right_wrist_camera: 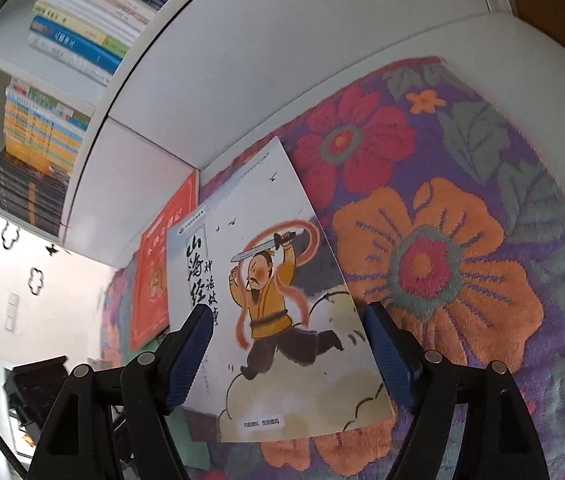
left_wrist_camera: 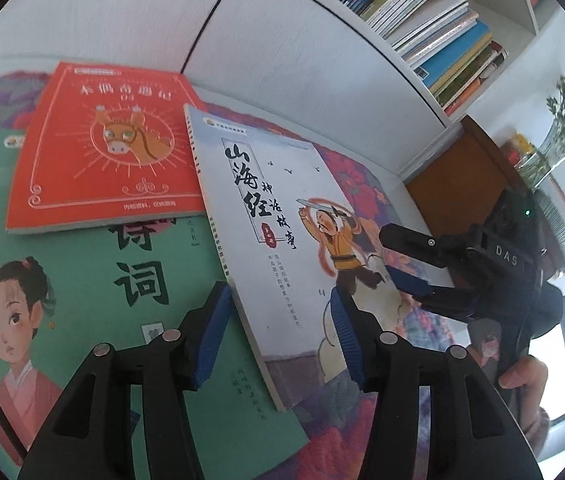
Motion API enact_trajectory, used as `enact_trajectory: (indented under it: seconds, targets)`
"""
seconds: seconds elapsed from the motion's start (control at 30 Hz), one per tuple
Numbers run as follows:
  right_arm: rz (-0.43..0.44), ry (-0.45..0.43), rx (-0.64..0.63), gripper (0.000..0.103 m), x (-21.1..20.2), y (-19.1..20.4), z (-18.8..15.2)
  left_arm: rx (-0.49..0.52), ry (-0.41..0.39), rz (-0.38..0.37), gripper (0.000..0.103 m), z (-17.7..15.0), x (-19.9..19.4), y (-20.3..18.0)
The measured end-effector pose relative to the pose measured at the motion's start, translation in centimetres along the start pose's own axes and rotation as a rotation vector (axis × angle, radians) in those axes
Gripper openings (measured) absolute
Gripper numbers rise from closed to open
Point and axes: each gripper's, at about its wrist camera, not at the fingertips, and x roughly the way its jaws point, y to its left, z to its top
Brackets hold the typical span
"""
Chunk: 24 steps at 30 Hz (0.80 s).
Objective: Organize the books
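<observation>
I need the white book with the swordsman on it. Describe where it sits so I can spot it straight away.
Start at the floral cloth below the white bookshelf. Three books lie on it: a green book underneath, a red book with a donkey's head, and the white book overlapping the green one's edge. Only the white book shows a figure in a yellow tunic raising a sword.

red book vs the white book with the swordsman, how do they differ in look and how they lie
The red book has a donkey head in a sunburst; the white book shows a man in yellow swinging a sword. The red book lies squarer to the view, while the white book lies skewed. The red book's title runs across; the white book's runs downward. Both lie face up, partly overlapping the green book.
</observation>
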Motion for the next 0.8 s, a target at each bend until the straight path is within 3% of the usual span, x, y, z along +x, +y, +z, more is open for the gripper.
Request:
enact_trajectory:
  seconds: [0.1, 0.23, 0.33, 0.4, 0.47, 0.5, 0.53, 0.57, 0.63, 0.73, 0.8]
  targets:
    - [0.006, 0.046, 0.009, 0.078, -0.7, -0.3, -0.6, -0.007, 0.05, -0.007, 0.048, -0.3, -0.3, -0.4]
    - [0.038, 0.091, 0.002, 0.079, -3.0, -0.9, -4.3, 0.06, 0.139, 0.012, 0.048, -2.2, -1.4, -1.8]
    - [0.091, 0.104, 0.029, 0.079, -5.1, -2.0, -7.8, 0.085, 0.208, -0.007, 0.048, -5.3, -3.2, -2.7]
    - [0.102, 0.099, 0.041, 0.079, -7.2, -2.1, -11.1, 0.036, 0.222, -0.02, 0.048, -8.2, -4.9, -2.3]
    - [0.097, 0.106, -0.003, 0.079, -8.6, -1.3, -13.9, 0.0, 0.284, -0.09, 0.048, -10.7, -5.8, -2.0]
    - [0.153, 0.15, -0.024, 0.079, -9.0, -0.8, -16.1, -0.05, 0.334, -0.159, 0.048, -12.2, -6.1, -1.7]
    - [0.201, 0.194, -0.024, 0.078, -8.9, -0.7, -17.3, -0.06, 0.34, -0.159, 0.047, -12.7, -6.5, -1.6]
    - [0.245, 0.259, -0.016, 0.074, -8.6, -0.8, -18.7, -0.052, 0.341, -0.135, 0.04, -12.8, -6.8, -1.5]
    - [0.212, 0.259, -0.036, 0.055, -8.6, -1.1, -19.5, -0.063, 0.348, -0.118, 0.039, -12.0, -6.9, -0.9]
    - [0.241, 0.237, 0.029, 0.052, -9.0, -2.9, -18.5, -0.108, 0.355, -0.126, 0.039, -11.0, -6.9, 0.5]
    - [0.265, 0.229, 0.046, 0.052, -8.8, -3.8, -17.8, -0.072, 0.34, -0.089, 0.039, -10.1, -7.0, 0.9]
